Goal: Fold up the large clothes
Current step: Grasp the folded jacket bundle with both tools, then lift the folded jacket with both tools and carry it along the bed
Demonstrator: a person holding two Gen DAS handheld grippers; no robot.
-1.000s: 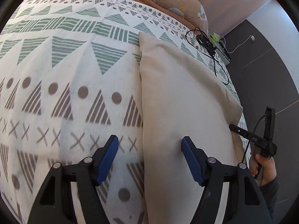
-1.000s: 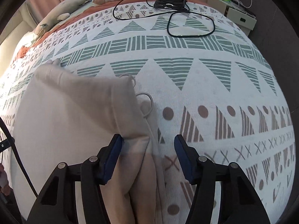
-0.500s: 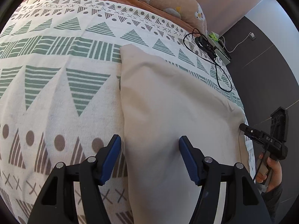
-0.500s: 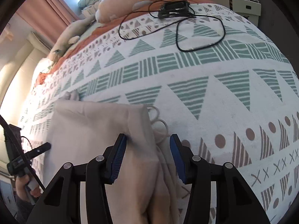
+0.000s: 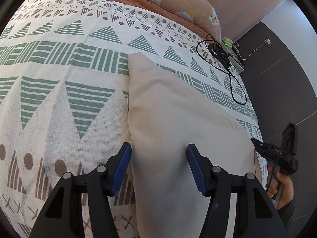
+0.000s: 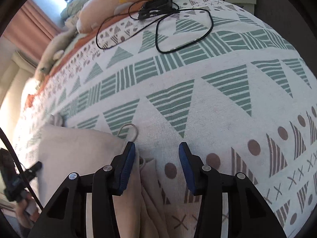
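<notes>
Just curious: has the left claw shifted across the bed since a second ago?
Yes. The left claw slid sideways onto the beige garment, off the patterned bedspread.

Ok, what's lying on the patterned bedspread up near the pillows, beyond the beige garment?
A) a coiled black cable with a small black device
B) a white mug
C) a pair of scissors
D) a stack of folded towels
A: in the right wrist view a looped black cable runs from a small black device on the bedspread, far past the folded beige garment.
</notes>
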